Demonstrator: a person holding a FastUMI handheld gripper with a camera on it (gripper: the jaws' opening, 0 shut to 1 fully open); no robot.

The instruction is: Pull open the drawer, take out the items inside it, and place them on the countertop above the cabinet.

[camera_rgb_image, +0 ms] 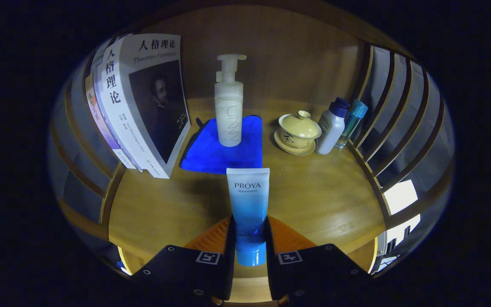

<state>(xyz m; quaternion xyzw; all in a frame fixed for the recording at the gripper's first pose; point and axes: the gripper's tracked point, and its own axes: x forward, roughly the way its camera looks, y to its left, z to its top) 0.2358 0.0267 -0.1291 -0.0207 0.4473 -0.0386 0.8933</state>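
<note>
A white-to-blue cosmetic tube point(248, 204) stands cap down between my fingers, and my gripper point(249, 243) is shut on its lower half. The tube is held over the front part of the wooden countertop point(326, 200); whether its cap touches the wood I cannot tell. Just beyond the tube lies a folded blue cloth point(224, 149) with a white pump bottle point(229, 111) standing on it.
Several books point(143, 106) lean upright at the left of the countertop. To the right of the cloth are a lidded yellow tea bowl on a saucer point(297, 132), a white bottle with a dark cap point(332, 125) and a slim teal bottle point(351, 123). Slatted wooden sides point(399, 128) flank the shelf.
</note>
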